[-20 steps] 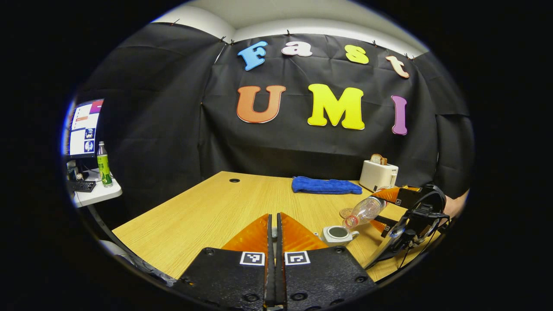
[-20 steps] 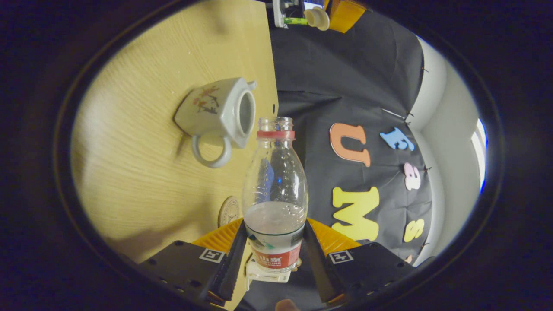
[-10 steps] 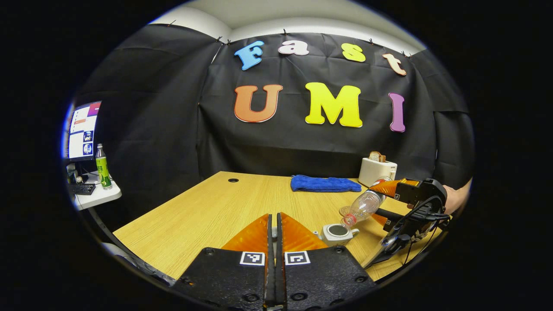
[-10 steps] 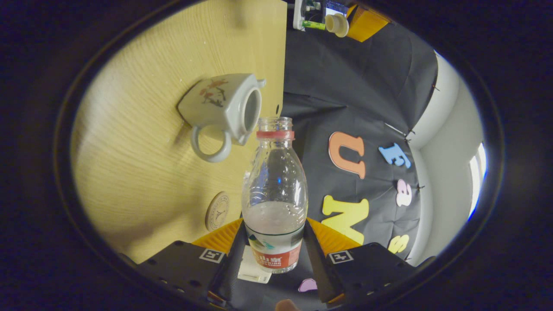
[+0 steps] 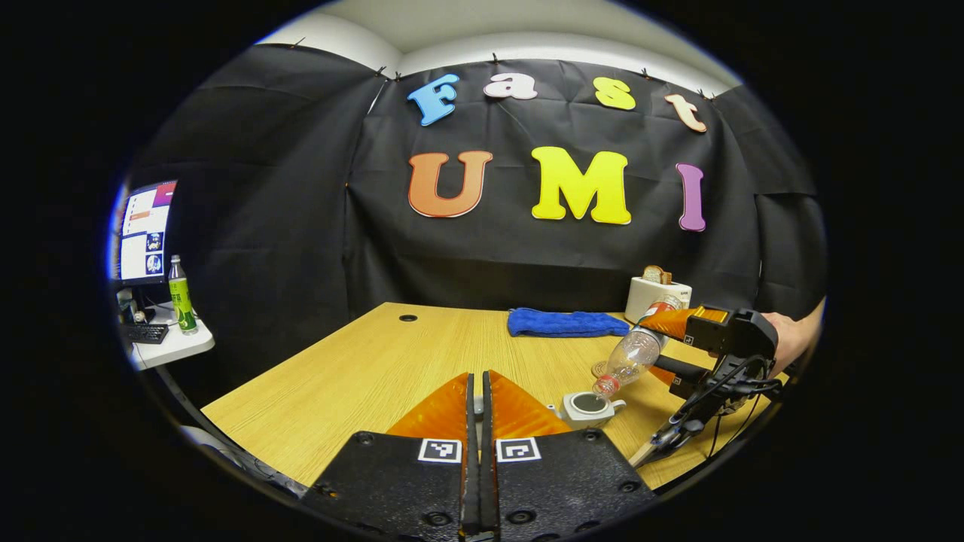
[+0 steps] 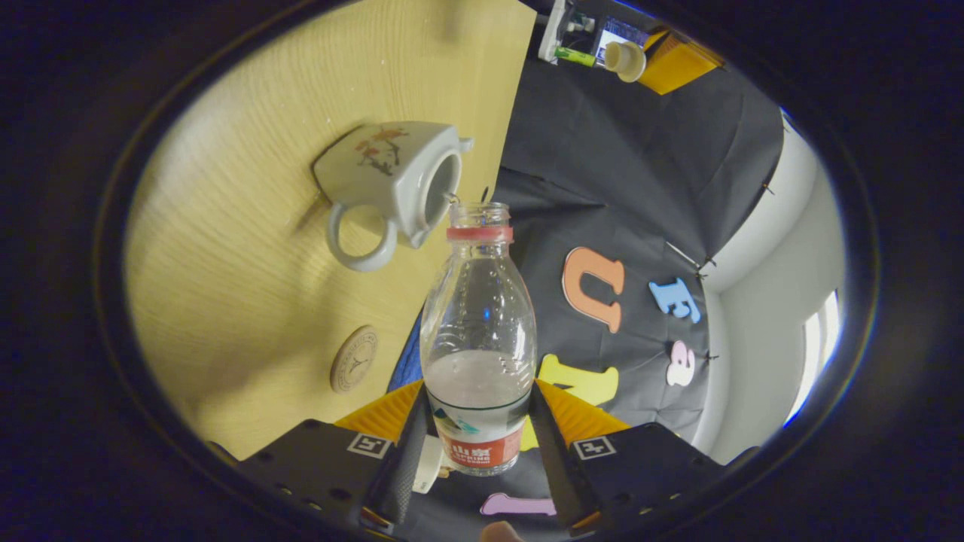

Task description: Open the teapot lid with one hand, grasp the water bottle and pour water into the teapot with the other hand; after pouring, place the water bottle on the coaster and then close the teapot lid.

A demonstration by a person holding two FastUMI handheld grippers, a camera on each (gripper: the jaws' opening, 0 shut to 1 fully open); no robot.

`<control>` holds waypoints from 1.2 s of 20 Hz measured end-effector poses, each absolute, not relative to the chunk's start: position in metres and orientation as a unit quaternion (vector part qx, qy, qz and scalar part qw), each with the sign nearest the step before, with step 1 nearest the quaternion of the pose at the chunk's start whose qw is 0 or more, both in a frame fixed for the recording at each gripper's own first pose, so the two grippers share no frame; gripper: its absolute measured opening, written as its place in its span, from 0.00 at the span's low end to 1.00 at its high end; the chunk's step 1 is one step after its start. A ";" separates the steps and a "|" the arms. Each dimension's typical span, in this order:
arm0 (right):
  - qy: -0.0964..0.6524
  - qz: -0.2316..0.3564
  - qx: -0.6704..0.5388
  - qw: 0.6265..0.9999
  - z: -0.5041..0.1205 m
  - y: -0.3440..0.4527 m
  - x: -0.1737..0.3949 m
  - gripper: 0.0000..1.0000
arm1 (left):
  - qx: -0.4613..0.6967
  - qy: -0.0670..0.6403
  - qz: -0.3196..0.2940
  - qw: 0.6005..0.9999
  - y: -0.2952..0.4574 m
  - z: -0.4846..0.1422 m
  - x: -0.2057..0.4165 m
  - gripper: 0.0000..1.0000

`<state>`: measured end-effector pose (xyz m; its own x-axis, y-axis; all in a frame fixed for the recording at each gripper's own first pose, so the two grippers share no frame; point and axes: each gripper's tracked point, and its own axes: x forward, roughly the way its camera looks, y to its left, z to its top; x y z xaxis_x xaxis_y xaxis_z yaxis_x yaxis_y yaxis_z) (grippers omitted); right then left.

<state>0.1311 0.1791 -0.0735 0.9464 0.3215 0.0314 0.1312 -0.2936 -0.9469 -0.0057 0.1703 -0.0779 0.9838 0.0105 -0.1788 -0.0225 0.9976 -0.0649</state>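
Midway through the task, by the look of it: lid already off the small white square ceramic teapot (image 6: 392, 181) with a painted flower sprig on its side, standing open on the bench near its right front part, and pouring under way. Still to do, judging from the layout: finishing the pour, standing the bottle on the coaster, refitting the lid. Large pale wood-grain bench (image 5: 361, 369) inside a booth walled with black cloth, white ceiling above. Folded blue towel (image 5: 566, 322) and white toaster (image 5: 657, 295) with a bread slice at the far edge. Off to the left, a small white side desk with a lit monitor (image 5: 143, 229) and a green-labelled bottle (image 5: 179, 295). Clear plastic water bottle (image 6: 479, 331) with a red neck ring, tipped mouth-down just over the teapot opening, clamped at its labelled base by the right hand-held gripper (image 6: 476, 444). Left hand-held gripper (image 5: 475, 410) raised, fingers pressed together on a small white lid (image 6: 624, 60), seen from the right gripper view. Round brown coaster (image 6: 353, 359) lying bare near the teapot.
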 end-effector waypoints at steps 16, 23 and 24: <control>-0.170 0.063 -0.830 0.527 -0.069 0.180 0.134 0.72 | -0.032 0.083 0.004 0.996 0.171 -0.071 -0.007 0.03; -0.180 0.058 -0.843 0.504 -0.067 0.179 0.135 0.72 | -0.032 0.077 0.010 0.996 0.175 -0.067 -0.010 0.03; -0.182 0.057 -0.844 0.501 -0.066 0.179 0.135 0.72 | -0.031 0.078 0.010 0.996 0.174 -0.068 -0.009 0.03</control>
